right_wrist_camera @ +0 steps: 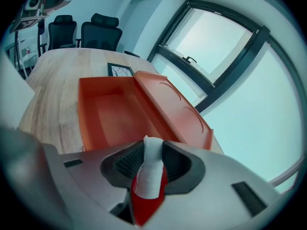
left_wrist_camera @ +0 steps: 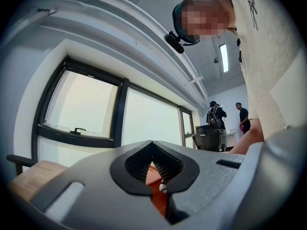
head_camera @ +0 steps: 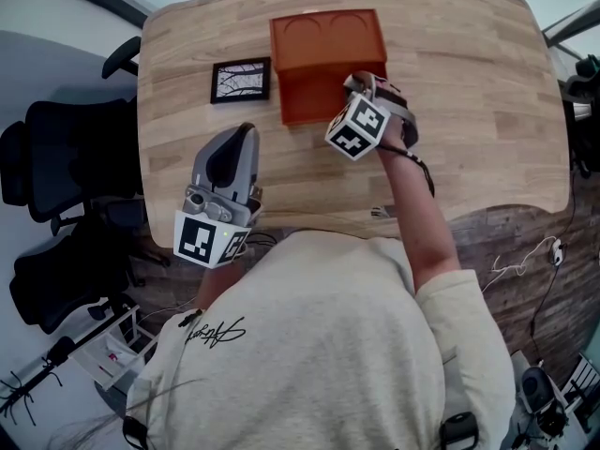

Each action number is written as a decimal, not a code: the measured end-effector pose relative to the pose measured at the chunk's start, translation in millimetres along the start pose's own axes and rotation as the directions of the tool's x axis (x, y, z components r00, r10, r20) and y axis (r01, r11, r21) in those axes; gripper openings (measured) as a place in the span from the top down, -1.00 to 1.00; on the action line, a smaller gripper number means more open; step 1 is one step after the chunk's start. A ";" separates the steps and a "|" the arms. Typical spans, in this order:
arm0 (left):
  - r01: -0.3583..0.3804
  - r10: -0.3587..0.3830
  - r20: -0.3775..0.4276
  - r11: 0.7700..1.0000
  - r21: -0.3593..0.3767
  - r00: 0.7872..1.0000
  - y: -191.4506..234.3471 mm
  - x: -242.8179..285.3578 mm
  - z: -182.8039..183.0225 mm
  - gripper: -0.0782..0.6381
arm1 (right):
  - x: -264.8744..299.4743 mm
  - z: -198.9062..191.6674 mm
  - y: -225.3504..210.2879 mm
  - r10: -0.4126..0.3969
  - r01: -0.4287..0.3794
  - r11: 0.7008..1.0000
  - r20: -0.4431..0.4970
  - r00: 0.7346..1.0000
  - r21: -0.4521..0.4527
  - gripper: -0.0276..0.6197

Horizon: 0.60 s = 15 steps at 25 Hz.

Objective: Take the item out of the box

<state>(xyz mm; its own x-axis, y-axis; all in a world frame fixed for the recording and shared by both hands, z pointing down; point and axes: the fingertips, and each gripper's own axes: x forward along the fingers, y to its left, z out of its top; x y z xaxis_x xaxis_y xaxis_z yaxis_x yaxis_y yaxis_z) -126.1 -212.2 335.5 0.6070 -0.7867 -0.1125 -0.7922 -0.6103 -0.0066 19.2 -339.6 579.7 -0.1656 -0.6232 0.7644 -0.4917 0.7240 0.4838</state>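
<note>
An orange box (head_camera: pixel 314 97) stands open in the middle of the wooden table (head_camera: pixel 469 92), its lid (head_camera: pixel 328 37) folded back on the far side. In the right gripper view the box's tray (right_wrist_camera: pixel 115 114) looks empty. My right gripper (head_camera: pixel 367 88) hovers at the box's near right corner, pointing down. It is shut on a red item with a white band (right_wrist_camera: pixel 149 174), which stands up between the pads of the right gripper (right_wrist_camera: pixel 152 159). My left gripper (head_camera: pixel 244 139) rests near the table's front edge, jaws together and holding nothing. Past the left gripper's (left_wrist_camera: pixel 153 169) pads, a sliver of the box (left_wrist_camera: pixel 156 190) shows.
A small black-framed picture (head_camera: pixel 241 80) lies flat just left of the box, also seen behind the tray as the frame (right_wrist_camera: pixel 120 70). Black office chairs (head_camera: pixel 56 157) stand off the table's left side. Two people (left_wrist_camera: pixel 218 116) stand far off by the windows.
</note>
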 end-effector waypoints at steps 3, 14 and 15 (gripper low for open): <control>0.003 -0.003 0.000 1.000 0.000 1.000 -1.9 0.8 1.2 0.77 | -3.5 2.7 -3.4 -0.018 0.018 1.000 0.027 0.999 0.000 0.53; 0.020 -0.020 -0.001 1.000 0.003 1.000 -7.7 5.4 0.6 0.77 | -18.9 15.0 -12.3 -0.060 0.055 0.997 0.126 0.990 0.045 0.53; 0.021 -0.021 -0.002 1.000 0.003 1.000 -8.5 5.9 0.4 0.77 | -21.0 16.4 -13.2 -0.064 0.058 0.997 0.137 0.989 0.049 0.53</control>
<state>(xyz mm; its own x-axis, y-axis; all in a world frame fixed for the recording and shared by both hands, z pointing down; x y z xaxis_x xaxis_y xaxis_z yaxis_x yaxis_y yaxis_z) -115.8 -211.6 334.4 0.6240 -0.7736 -0.1103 -0.7791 -0.6267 -0.0121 15.1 -340.9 550.3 -0.2491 -0.7029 0.6663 -0.5421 0.6713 0.5055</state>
